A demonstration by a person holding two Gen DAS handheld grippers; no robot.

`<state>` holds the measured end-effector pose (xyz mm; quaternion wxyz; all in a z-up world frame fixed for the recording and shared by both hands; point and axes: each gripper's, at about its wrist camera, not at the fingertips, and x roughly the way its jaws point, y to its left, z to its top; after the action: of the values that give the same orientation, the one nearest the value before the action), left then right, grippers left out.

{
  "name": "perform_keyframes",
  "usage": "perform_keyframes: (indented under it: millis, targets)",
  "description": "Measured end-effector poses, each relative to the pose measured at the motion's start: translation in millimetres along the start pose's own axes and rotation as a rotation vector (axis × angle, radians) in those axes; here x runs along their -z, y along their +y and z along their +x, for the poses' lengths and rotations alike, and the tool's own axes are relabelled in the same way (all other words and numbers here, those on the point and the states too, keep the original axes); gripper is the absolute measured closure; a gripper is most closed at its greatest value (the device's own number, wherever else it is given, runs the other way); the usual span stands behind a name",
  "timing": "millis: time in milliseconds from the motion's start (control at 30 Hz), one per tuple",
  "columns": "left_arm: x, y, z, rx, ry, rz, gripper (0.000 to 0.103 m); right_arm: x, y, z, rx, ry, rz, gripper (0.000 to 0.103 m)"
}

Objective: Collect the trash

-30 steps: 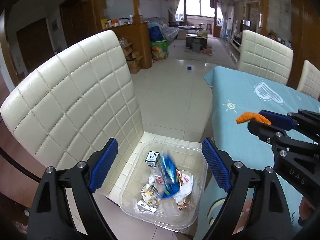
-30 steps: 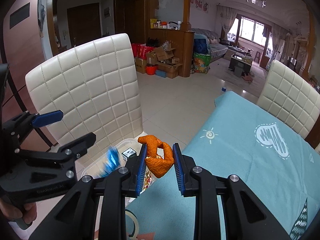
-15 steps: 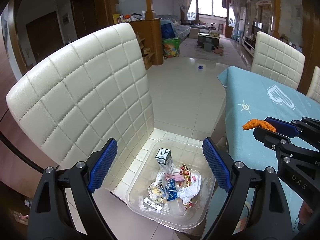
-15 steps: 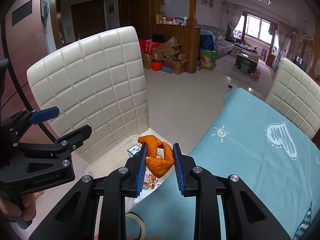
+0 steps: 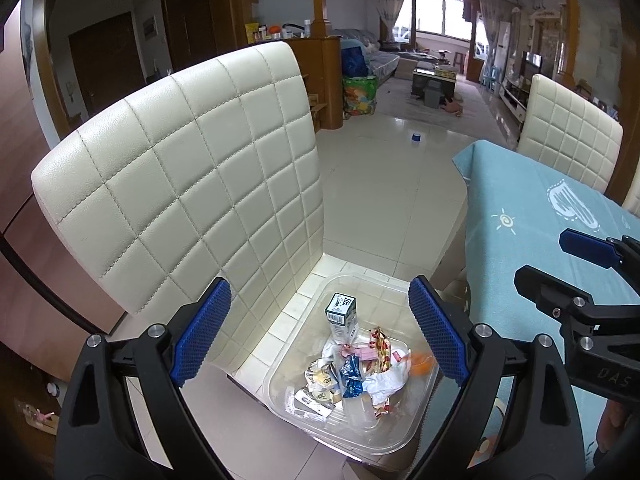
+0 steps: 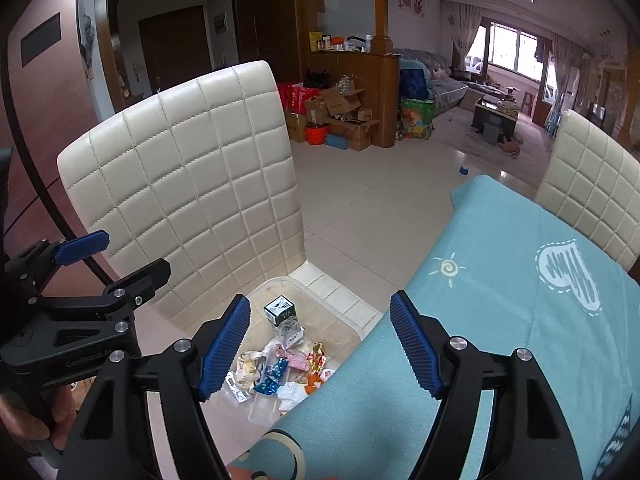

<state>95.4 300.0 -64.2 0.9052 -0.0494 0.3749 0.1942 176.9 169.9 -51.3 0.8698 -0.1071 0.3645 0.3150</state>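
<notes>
I am holding both grippers wide and empty; the right gripper [image 6: 320,344] has just been opening, its orange peel [image 6: 313,385] lying in the bin [image 5: 404,436]; the left gripper [image 5: 320,330] is hanging above it.

Both wrist views angled down, sharing bin [image 5: 400,432].

Cream quilted chair [image 5: 192,184] beside a table under a teal cloth [image 6: 500,320], a second cream chair [image 6: 592,196] at the table's far edge. Pale glossy floor tiles [image 5: 384,184] run to a living area with a sofa [image 6: 444,88], a low table [image 5: 434,76] and a daylit curtained window [image 5: 436,14]. Dark wooden doors [image 6: 172,44] and a wooden counter [image 6: 352,92] with cardboard boxes [image 6: 340,114] stacked against it.
</notes>
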Motion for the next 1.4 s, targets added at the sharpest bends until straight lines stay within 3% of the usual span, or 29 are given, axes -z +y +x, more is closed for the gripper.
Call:
perform_keyframes:
  millis: [500, 767, 1000, 1233, 1400]
  targets:
    - [0, -15, -36, 0.03, -0.048, 0.012, 0.004, 5, -5, -37, 0.061, -0.031, 0.011, 0.032]
    - [-8, -24, -59, 0.092, -0.047, -0.013, 0.004, 2, -13, -71, 0.19, -0.039, 0.077, 0.032]
    - [-22, -41, -91, 0.142, -0.099, -0.004, 0.004, -3, -27, -105, 0.259, -0.043, 0.116, 0.032]
    - [-31, -61, -116, 0.139, -0.157, 0.057, 0.004, -7, -35, -142, 0.355, -0.085, 0.152, 0.02]
    - [-35, -71, -124, 0.13, -0.175, 0.089, 0.004, -6, -40, -157, 0.386, -0.113, 0.179, 0.018]
